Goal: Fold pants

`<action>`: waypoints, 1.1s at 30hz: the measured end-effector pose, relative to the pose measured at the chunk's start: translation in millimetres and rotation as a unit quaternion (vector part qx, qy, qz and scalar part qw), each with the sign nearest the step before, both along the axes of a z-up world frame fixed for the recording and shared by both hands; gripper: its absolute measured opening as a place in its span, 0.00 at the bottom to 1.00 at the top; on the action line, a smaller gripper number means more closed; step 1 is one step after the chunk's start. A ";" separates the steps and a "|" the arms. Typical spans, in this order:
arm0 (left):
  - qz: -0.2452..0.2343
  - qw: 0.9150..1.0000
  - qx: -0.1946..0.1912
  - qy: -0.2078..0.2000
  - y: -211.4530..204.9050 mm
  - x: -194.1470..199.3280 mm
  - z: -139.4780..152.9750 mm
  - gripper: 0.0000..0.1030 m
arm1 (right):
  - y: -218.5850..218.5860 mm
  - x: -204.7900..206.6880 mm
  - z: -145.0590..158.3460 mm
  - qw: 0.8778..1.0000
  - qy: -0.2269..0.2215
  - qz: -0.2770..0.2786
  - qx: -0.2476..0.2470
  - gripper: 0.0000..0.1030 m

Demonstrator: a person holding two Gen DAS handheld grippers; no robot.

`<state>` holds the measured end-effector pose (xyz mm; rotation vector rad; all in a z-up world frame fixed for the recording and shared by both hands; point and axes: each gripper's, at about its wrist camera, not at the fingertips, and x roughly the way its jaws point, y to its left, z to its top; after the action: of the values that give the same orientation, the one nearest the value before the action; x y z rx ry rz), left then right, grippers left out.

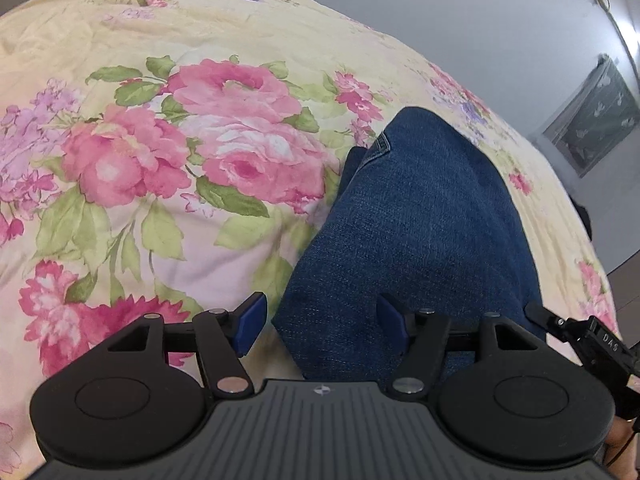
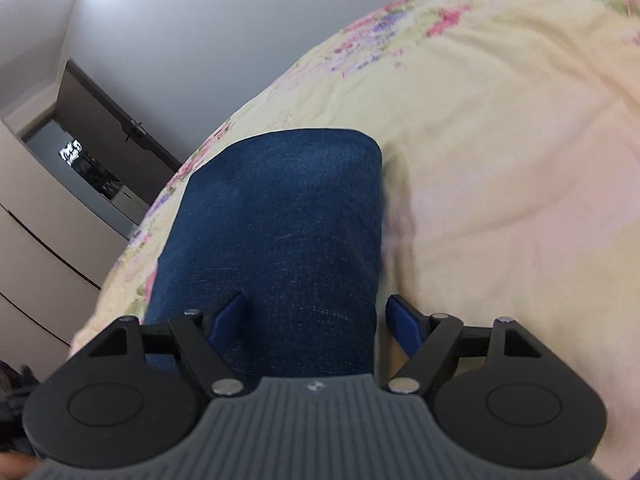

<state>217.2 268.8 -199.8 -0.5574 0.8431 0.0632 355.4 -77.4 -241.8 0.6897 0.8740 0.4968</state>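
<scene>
Pants (image 2: 276, 232) near end hidden under tool body; bedspread (image 2: 500, 160) blurred.

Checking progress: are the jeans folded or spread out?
Folded: the jeans lie as a compact stack with a rounded far fold on the floral bedspread.

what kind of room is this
Most likely a bedroom. Folded jeans lie on a bed spread with a floral cover, a plain wall rises behind it, and pale cabinet fronts stand beside a dark doorway.
</scene>
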 end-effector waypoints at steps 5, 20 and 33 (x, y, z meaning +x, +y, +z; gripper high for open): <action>0.011 0.994 -0.109 0.010 13.3 6.9 -22.5 0.79 | -0.5 15.2 -5.2 0.997 0.041 0.043 0.039 0.72; 0.042 0.994 -0.096 0.016 -0.2 6.0 -30.0 0.48 | 16.7 21.0 -6.3 0.995 0.049 0.083 0.021 0.65; -0.035 0.998 -0.037 0.024 11.3 1.0 -2.3 0.71 | 3.3 24.3 -9.2 0.991 0.071 0.107 0.037 0.66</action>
<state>218.1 280.2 -202.1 -0.5975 0.9134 -0.0191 379.7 -74.0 -251.1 0.7091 1.0739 0.6807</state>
